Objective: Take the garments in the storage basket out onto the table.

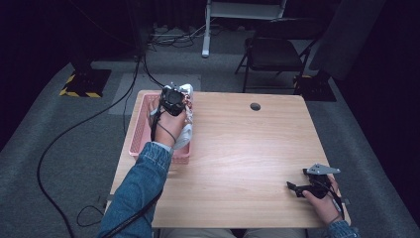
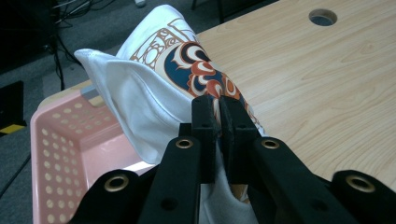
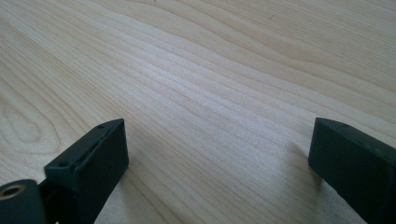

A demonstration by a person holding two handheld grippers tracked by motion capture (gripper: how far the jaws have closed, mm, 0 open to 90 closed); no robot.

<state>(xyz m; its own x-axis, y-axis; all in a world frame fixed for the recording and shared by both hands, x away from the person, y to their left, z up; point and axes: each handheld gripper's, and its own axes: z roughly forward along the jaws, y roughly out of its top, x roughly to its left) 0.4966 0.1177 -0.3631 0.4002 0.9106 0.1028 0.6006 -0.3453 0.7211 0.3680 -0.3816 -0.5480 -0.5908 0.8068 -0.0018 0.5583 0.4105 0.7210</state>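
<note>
A white cloth (image 2: 140,98) printed with an orange and navy pattern hangs over the right wall of a pink perforated basket (image 2: 60,140) at the table's left. My left gripper (image 2: 220,122) is shut on a fold of this cloth, jaws pressed together. From above, the left gripper (image 1: 173,99) is held over the pink basket (image 1: 140,130), with the white cloth (image 1: 187,133) draped beneath the hand. My right gripper (image 3: 219,154) rests low over bare wood with its jaws wide apart and nothing between them. It sits near the table's front right corner (image 1: 303,187).
The wooden table (image 1: 237,148) has a round cable hole (image 1: 255,106) near its far edge. A folding chair (image 1: 272,52) stands beyond the table. Black cables (image 1: 64,139) trail over the grey carpet at the left.
</note>
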